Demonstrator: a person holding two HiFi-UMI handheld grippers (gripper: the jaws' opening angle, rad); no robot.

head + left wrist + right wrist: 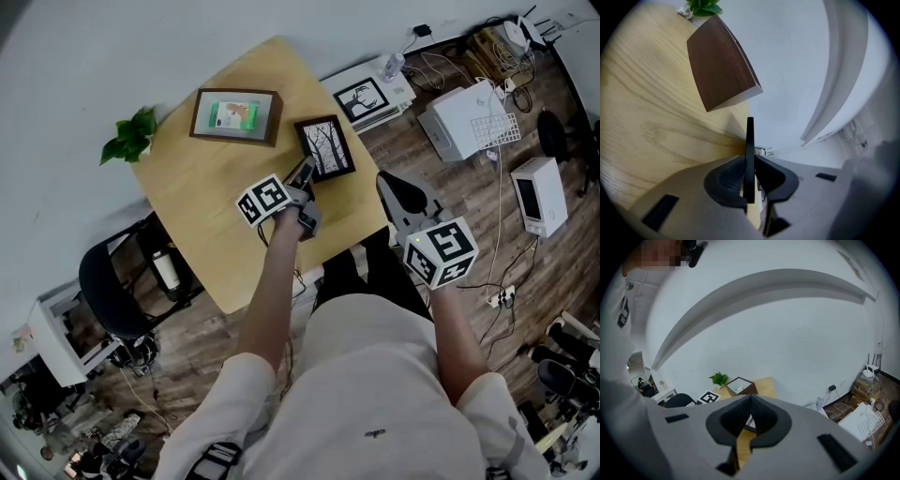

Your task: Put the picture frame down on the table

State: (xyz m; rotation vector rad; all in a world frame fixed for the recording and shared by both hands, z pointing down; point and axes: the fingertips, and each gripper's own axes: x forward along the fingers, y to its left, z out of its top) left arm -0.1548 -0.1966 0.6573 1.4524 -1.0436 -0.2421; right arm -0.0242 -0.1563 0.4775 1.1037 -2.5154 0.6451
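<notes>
The left hand-held gripper is clamped tight on the near edge of a thin black picture frame holding a bare-tree print. In the left gripper view the frame shows edge-on as a dark strip pinched between the two pads. The head view shows it face up over the right part of the pale wooden surface. Whether it touches the wood cannot be told.

Farther back on the surface stands a brown wooden frame with a green picture. A small green leafy plant sits by the wall at the far left corner.

The right hand-held gripper hangs off the surface's right edge, above the wooden floor, with its jaws closed tip to tip on nothing.
</notes>
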